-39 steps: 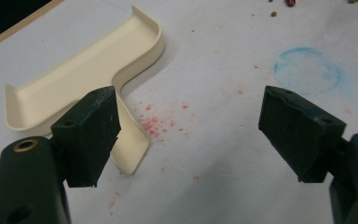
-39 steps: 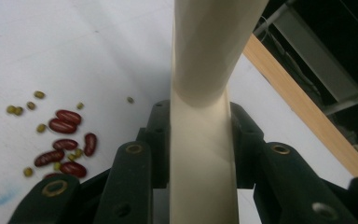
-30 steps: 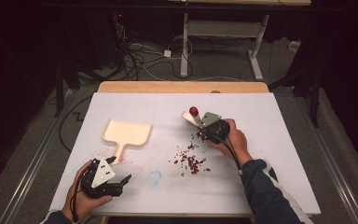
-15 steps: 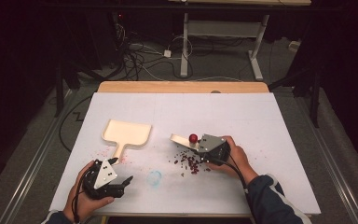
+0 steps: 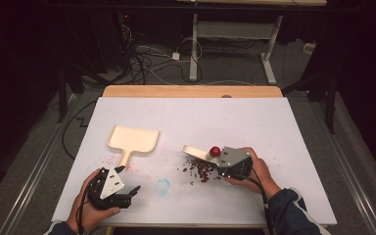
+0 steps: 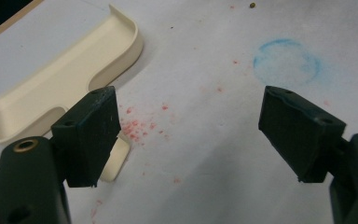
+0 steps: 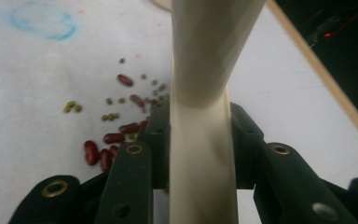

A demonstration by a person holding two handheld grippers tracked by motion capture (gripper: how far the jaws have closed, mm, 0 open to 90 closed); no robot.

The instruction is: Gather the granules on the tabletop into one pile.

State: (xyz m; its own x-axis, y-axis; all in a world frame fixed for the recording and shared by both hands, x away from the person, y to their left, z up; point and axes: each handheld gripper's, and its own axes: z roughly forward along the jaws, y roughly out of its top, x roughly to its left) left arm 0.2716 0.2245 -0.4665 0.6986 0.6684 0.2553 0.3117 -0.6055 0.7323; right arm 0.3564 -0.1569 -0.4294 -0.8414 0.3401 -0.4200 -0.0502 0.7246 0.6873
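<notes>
Beans (image 5: 201,171) are scattered in a loose patch on the white counter (image 5: 274,127), right under and just left of the cream brush (image 5: 196,151) with its red knob that our right gripper (image 5: 232,164) is clamped on by the handle. In the right gripper view the jaws squeeze the handle (image 7: 203,154) from both sides, with dark red kidney beans (image 7: 114,138) and small green ones (image 7: 72,106) lying off to the left.

Our left gripper (image 5: 127,192) rests near the front edge with its jaws spread wide and nothing between them, the dustpan's handle (image 6: 114,161) just beside one pad (image 6: 93,135).

We reckon the job is sweeping the beans into the dustpan (image 5: 133,139), which sits well apart to the left. To do it well we'd keep the brush low and flat so the beans don't roll under it, push in short strokes toward the pan's open lip, and have the left gripper pin the pan so it doesn't skate away.

Count: one dustpan, one brush, two grippers, one faint blue ring stain (image 5: 163,186). Red beans, maybe a dozen or so; the green ones are too small to count properly.
</notes>
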